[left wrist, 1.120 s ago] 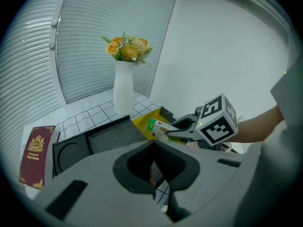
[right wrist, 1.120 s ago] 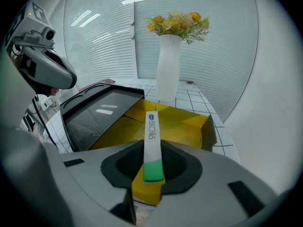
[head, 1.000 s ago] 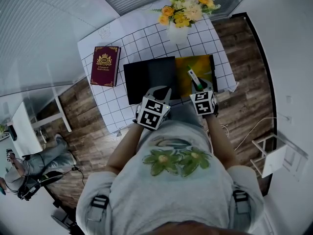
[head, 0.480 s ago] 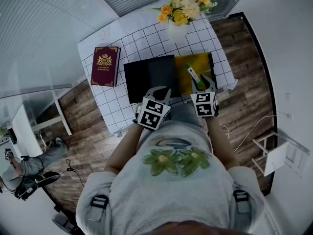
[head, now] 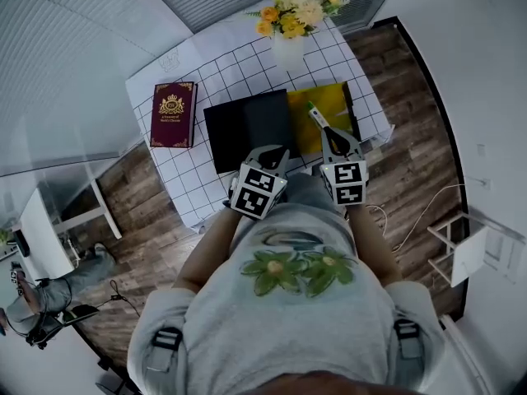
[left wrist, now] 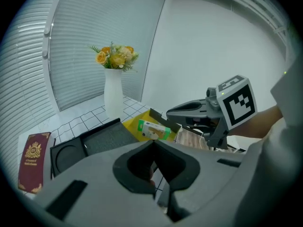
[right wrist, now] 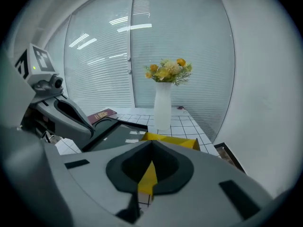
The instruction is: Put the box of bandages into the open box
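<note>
The green and white box of bandages (head: 316, 114) lies inside the yellow half (head: 339, 104) of the open box, whose black half (head: 247, 126) lies flat to its left. In the left gripper view the bandage box (left wrist: 154, 129) rests on the yellow lining (left wrist: 134, 122). My right gripper (head: 328, 133) sits just behind the bandage box at the yellow half's near edge, its jaws closing to a shut tip (right wrist: 151, 144) with nothing between them. My left gripper (head: 275, 151) hovers at the black half's near edge, shut and empty (left wrist: 154, 144).
A maroon book (head: 171, 113) lies at the left of the grid-patterned tablecloth (head: 185, 171). A white vase of yellow flowers (head: 288, 49) stands behind the box. Wooden floor surrounds the small table. A seated person shows at the far lower left.
The right gripper's jaws, spread at the bandage box's near end before, now stand together just behind it. The box stays in the yellow half. The left gripper has not moved.
</note>
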### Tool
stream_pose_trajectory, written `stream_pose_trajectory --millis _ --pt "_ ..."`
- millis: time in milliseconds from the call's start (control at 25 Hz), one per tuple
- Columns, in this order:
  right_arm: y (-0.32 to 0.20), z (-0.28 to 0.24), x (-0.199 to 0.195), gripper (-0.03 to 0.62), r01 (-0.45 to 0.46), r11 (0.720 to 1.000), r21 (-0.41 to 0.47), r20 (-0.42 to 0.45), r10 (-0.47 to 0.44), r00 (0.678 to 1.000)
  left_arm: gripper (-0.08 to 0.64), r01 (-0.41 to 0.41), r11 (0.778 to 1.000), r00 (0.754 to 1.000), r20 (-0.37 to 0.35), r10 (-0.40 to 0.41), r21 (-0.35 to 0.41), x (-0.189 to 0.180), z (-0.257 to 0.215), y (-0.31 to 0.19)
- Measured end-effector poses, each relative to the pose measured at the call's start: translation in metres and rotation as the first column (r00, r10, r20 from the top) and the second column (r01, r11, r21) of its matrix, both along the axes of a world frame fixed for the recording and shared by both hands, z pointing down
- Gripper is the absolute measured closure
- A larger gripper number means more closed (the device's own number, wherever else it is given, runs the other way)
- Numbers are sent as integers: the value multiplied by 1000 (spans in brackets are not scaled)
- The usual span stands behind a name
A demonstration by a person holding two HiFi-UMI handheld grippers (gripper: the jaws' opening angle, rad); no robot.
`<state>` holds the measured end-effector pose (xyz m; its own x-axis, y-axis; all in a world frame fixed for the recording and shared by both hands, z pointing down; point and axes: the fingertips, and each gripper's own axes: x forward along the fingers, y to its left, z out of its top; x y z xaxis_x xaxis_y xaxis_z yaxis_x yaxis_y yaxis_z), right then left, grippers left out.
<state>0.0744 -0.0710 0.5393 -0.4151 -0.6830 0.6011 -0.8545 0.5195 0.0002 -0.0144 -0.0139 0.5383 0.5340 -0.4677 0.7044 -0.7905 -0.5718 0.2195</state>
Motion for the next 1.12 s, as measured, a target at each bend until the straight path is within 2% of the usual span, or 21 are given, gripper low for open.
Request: stream_pose_trajectory --millis 160,600,1120 --pt "14 -10 -4 586 27 1000 0 59 -27 998 552 -31 999 1000 -7 31 13 6 -3 6" --pt "38 -19 9 586 -22 1000 8 43 22 999 552 -85 996 996 -23 85 28 22 -8 19" --pt "62 -11 14 586 -70 998 0 24 70 997 552 -118 993 993 -11 118 23 22 -1 40"
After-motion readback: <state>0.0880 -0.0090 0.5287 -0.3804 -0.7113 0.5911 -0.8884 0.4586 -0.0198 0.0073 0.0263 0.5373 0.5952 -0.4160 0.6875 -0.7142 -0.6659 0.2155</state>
